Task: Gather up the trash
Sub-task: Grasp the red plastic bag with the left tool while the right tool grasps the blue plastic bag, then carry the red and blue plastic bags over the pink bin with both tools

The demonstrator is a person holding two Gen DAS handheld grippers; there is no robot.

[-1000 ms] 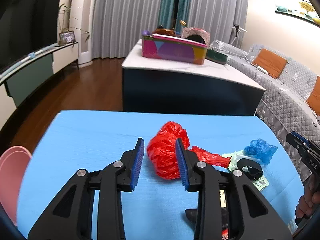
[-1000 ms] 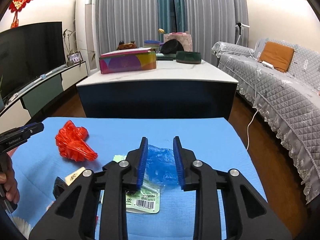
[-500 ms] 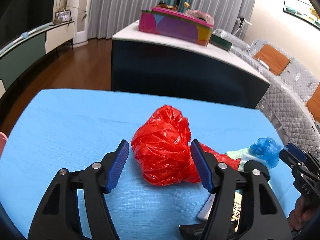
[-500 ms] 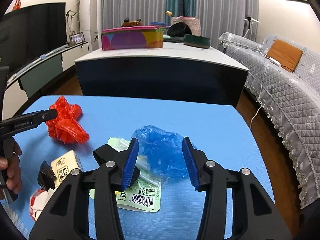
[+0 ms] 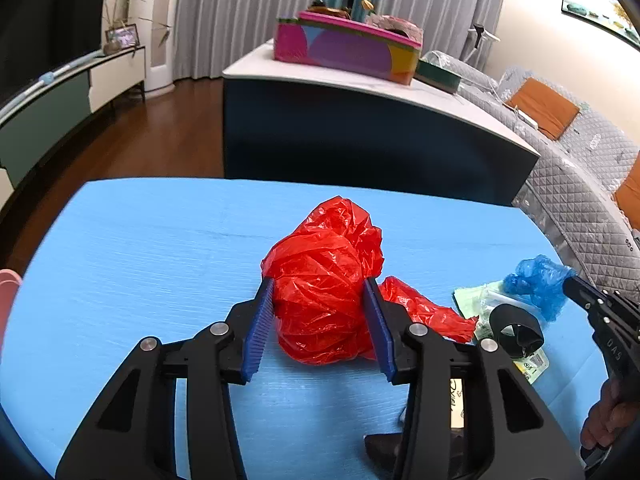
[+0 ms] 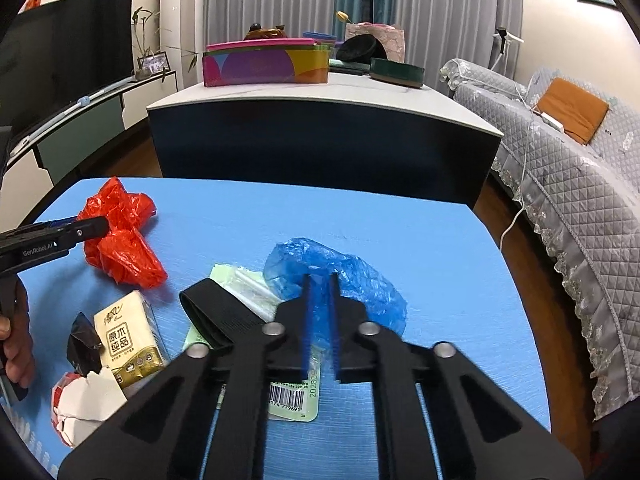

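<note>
On the blue table (image 5: 140,260) lies a crumpled red plastic bag (image 5: 320,264). My left gripper (image 5: 318,282) straddles it, its jaws closing with both blue pads pressed into the bag's sides. Further right, a crumpled blue plastic bag (image 6: 360,276) lies partly on a clear packet. My right gripper (image 6: 321,278) is shut on the near part of that blue bag, pinching a thin fold. In the left wrist view the right gripper (image 5: 568,280) touches the blue bag (image 5: 536,280). The left gripper (image 6: 104,224) meets the red bag (image 6: 120,248) in the right wrist view.
Between the two bags lie a black strap (image 6: 216,316), a tissue pack (image 6: 128,332), a black wrapper (image 6: 82,344), a torn red-and-white wrapper (image 6: 84,404) and a barcoded packet (image 6: 292,400). A pink object (image 5: 6,292) shows at the left edge. A dark counter (image 5: 360,136) stands behind, a sofa (image 6: 580,184) to the right.
Both grippers came down and forward over their bags, opened wide, then closed. The left pads now press the red bag; the right jaws have snapped shut on the blue bag.
</note>
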